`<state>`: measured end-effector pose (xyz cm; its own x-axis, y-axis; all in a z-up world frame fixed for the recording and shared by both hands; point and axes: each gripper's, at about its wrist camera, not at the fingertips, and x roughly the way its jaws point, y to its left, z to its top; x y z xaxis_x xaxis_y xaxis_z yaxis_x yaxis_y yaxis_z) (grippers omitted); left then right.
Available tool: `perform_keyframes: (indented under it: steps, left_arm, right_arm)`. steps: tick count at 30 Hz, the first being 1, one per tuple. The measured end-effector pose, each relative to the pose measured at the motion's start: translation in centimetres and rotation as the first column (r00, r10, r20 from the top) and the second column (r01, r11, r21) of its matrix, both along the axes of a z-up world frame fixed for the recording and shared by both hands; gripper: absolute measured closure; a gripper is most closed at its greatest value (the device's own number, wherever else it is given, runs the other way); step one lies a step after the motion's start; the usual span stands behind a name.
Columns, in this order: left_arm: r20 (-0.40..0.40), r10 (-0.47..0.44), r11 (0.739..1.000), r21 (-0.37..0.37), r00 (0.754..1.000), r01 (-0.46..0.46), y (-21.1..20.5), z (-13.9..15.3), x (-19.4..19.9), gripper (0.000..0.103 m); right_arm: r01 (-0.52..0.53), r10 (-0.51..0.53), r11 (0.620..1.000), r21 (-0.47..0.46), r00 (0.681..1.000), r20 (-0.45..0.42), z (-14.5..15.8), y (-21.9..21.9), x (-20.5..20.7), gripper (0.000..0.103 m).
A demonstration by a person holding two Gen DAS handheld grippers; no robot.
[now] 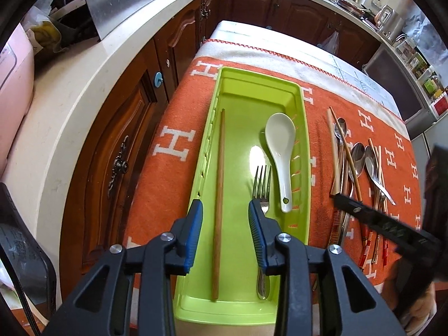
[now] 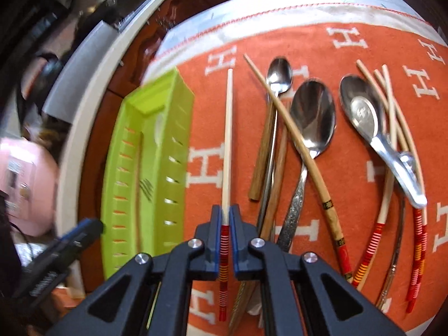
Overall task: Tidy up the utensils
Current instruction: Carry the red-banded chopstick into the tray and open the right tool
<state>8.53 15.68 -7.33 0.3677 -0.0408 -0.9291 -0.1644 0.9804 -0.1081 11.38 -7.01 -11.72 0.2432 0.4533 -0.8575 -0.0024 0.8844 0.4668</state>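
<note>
While your left tool hangs open and empty over the near end of the lime-green utensil tray, your right tool is closed on a pale chopstick, the pads pinching it just where its red-striped end begins.

Risks, left to right. The chopstick is gripped near one end, so its long free length may swing or slip as you lift; a light pinch on so thin and smooth a shaft would cause that. Its tip could also catch the tray's slotted side wall on the way over, since the tray stands just beside it. Further right, the remaining pile of metal spoons and chopsticks lies crossed and overlapping on the orange blanket covering the desk; pulling one piece may drag its neighbours.

Tray contents, left to right: a brown wooden chopstick lying lengthwise along the left wall, a metal fork with its tines pointing away from you, and a white ceramic soup spoon by the right wall, bowl at the far end.
</note>
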Motion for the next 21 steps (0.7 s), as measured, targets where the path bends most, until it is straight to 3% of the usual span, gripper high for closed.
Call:
perform_keyframes:
  steps: [6,9,11,21]
  left_arm:
    - [0.021,0.024,0.999,0.025,0.999,-0.025,0.6,0.7,-0.1,0.069]
    - [0.047,0.041,0.998,0.042,0.998,-0.043,0.9,1.2,-0.2,0.056]
    - [0.064,0.043,0.997,0.058,0.997,-0.047,1.0,1.5,-0.3,0.048]
    - [0.047,0.077,0.994,0.068,0.996,-0.080,2.2,0.8,-0.4,0.048]
  right_arm:
    - [-0.041,0.035,0.991,0.126,0.998,0.053,3.9,0.3,0.2,0.098]
    - [-0.113,0.103,0.980,0.165,0.992,0.070,5.2,2.5,0.0,0.098]
    - [-0.151,0.143,0.974,0.171,0.988,0.058,4.8,4.4,0.0,0.097]
    - [-0.172,0.186,0.962,0.212,0.981,-0.051,0.2,9.3,1.8,0.095]
